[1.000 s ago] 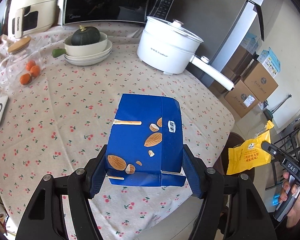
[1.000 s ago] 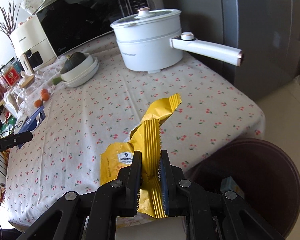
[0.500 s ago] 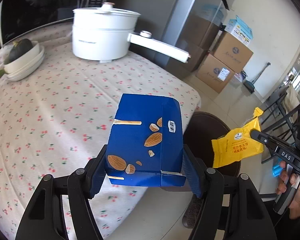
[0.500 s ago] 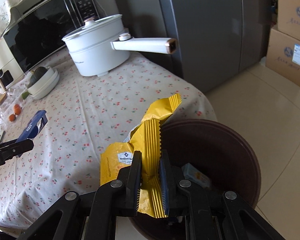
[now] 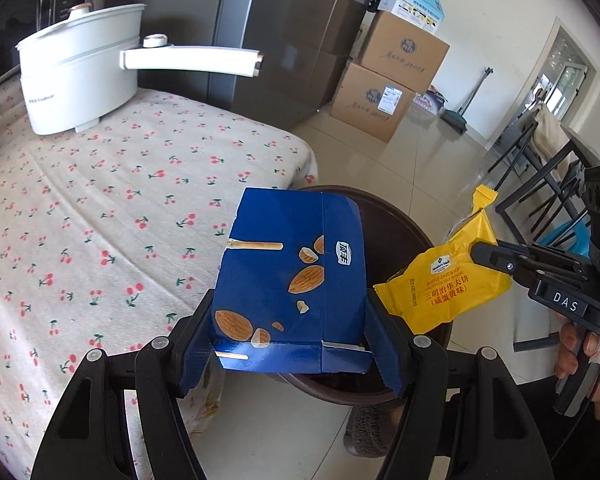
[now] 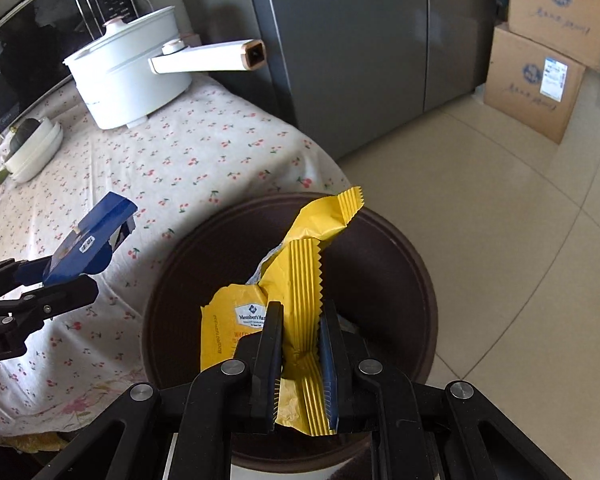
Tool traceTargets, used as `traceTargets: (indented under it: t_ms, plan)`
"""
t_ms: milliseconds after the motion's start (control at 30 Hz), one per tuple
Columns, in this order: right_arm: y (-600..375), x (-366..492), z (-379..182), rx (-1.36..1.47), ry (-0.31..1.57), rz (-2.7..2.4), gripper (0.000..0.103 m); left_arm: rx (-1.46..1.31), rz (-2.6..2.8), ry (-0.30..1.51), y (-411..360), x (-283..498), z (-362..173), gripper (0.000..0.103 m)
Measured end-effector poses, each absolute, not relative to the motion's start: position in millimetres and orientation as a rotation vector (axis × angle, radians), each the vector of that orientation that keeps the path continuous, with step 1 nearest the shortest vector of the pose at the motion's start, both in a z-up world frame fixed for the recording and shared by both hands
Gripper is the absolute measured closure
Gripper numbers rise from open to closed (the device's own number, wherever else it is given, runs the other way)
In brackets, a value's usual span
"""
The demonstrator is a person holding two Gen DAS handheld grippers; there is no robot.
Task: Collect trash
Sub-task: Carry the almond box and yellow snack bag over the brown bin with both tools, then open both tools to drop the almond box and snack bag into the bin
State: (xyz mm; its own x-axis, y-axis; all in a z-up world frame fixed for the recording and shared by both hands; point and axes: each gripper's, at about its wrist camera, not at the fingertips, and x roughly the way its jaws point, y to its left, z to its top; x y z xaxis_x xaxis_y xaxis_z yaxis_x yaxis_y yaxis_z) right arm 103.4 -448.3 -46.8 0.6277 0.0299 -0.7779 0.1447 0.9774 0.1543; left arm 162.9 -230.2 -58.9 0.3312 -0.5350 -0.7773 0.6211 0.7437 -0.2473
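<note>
Both items picked, none dropped yet. Left claw (image 5: 288,344) clenched on blue cardboard almond-print box (image 5: 292,292); right claw (image 6: 300,356) clenched on yellow foil snack wrapper (image 6: 300,292). Both above round dark-brown bin (image 6: 380,280) beside the surface (image 5: 100,208). Remaining: release.

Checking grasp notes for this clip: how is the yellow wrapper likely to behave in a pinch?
The yellow wrapper is probably floppy: it folds and creases above the right gripper. Likely light, hanging from one pinched edge. Its glossy film may be slippery.

Both black-framed grippers, left gripper (image 5: 290,354) and right gripper (image 6: 300,360), have round silver screws and blue-lined jaws.
</note>
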Motion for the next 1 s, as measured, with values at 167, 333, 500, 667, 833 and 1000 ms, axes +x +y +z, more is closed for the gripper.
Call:
traceTargets:
  t_ms: [167,333,500,667,833,1000]
  plan:
    - [-457.7,101.0,-52.3,0.219,0.911,-0.090,0.087,0.137,-0.827,0.961,-243.7,161.6,-79.0,0.029]
    - [-454.8,102.2,-52.6,0.211,0.918,-0.091,0.087,0.198,-0.793,0.970,-248.3,159.1,-88.8,0.014]
    - [-448.5,105.2,-52.1,0.203,0.919,-0.082,0.087,0.203,-0.754,0.962,-239.8,163.0,-84.2,0.009]
    - [-442.6,107.5,-51.7,0.187,0.916,-0.085,0.086,0.129,-0.713,0.996,-215.9,172.9,-83.5,0.003]
    - [-440.8,108.4,-51.3,0.181,0.898,-0.106,0.080,0.135,-0.670,0.996,-195.9,170.8,-80.6,0.000]
    - [-439.4,107.9,-56.0,0.205,0.906,-0.108,0.014,0.178,-0.645,0.987,-181.2,157.9,-76.6,0.000]
